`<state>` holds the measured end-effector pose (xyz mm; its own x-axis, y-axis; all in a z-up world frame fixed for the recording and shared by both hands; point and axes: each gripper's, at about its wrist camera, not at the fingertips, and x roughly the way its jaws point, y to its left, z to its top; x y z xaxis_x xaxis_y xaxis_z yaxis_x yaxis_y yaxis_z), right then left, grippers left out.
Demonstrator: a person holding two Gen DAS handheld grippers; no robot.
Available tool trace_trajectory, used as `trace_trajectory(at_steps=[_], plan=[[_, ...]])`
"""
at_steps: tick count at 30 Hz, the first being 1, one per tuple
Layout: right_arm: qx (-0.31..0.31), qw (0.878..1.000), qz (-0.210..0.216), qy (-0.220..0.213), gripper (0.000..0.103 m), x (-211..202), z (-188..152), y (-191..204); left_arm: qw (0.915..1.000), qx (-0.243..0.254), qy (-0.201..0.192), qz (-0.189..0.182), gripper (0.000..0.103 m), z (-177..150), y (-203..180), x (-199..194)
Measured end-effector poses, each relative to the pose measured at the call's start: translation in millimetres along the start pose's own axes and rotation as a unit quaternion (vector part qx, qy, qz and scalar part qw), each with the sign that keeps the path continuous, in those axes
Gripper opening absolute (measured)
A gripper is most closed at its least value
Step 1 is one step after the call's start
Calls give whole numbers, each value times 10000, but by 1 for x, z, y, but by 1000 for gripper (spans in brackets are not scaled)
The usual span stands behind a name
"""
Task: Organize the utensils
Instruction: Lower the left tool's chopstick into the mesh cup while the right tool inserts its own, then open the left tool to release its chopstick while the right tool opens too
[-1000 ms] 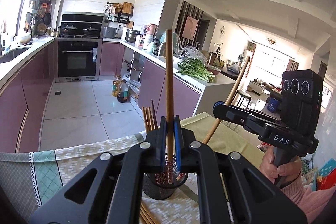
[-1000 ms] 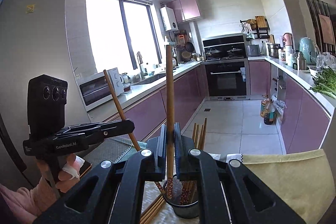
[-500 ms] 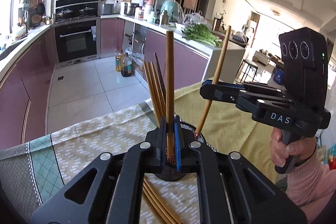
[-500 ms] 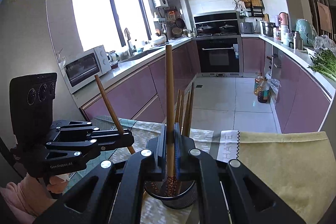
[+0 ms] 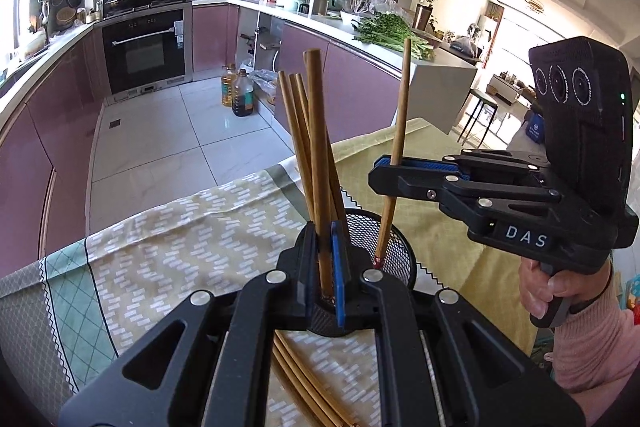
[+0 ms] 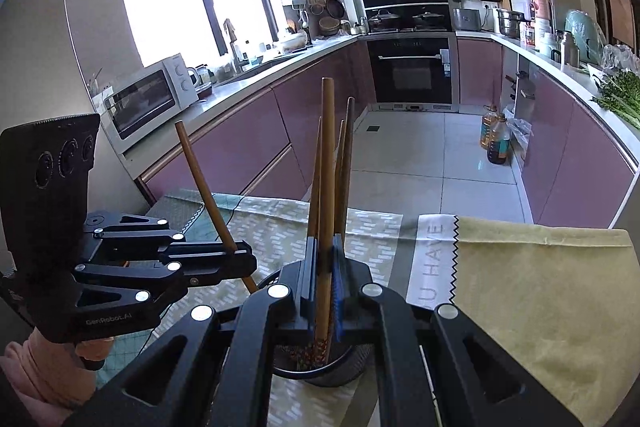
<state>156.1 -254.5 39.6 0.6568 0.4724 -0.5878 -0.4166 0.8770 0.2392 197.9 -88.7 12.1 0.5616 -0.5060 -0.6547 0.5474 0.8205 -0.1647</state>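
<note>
Now we hold 2 slim, round wooden chopsticks upright over a black wire-mesh holder [image 5: 394, 251] on the table. Our left gripper [image 5: 325, 275] pinches one chopstick [image 5: 318, 163] tight between its blue-padded fingers, its patterned red tip low at the holder's mouth. Our right gripper [image 5: 390, 163] clamps the other chopstick [image 5: 400, 107], its reddish tip just inside the rim. More plain brown chopsticks [image 5: 294, 123] lean in the holder; others [image 5: 304, 383] lie flat on the woven, brick-patterned cloth [image 5: 180, 239].
</note>
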Motion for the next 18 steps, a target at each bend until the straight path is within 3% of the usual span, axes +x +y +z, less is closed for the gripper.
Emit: trace_trajectory(at_steps=[5,13,18], plan=[[96,9999,-31,15,7,6,1,-3,9999,-97,-29,71,8,0,0,7],[302,9995,-76,-21,11,7,-5,-10,9986,-255,-352,291,18,-15,4,-11],[157,9994,104,-306,22,-15,-16,4,9961,-281,-709,435,28,-33,5,-39]])
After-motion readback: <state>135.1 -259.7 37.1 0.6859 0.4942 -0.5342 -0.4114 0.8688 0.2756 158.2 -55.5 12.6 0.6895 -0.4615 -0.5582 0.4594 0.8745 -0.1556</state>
